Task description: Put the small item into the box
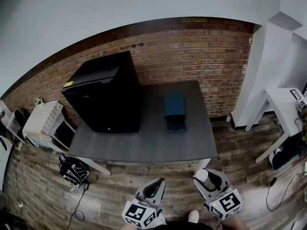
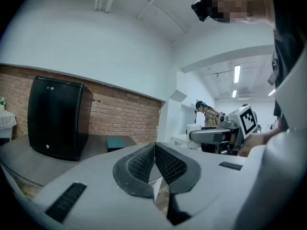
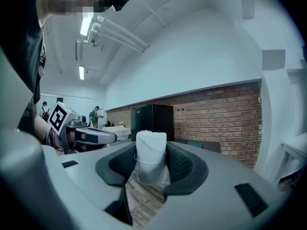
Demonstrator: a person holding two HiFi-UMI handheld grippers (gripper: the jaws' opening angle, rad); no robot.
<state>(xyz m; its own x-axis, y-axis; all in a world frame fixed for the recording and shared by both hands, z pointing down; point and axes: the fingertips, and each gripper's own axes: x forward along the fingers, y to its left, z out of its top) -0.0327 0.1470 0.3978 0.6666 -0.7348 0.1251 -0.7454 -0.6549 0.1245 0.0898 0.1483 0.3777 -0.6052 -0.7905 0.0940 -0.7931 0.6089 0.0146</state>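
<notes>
Grey table [image 1: 144,143] is standing against brick wall [image 1: 192,47], teal box [image 1: 174,110] lying on it. Right gripper [image 3: 151,163] is clamping the small white roll [image 3: 151,145], held off the table's near edge. Left gripper [image 2: 155,161] is hanging with jaws pressed together, empty.

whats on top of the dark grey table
The table bears a tall black cabinet at left and a small teal box right of centre. Whatever is behind the cabinet is hidden, and the box's inside does not show.
</notes>
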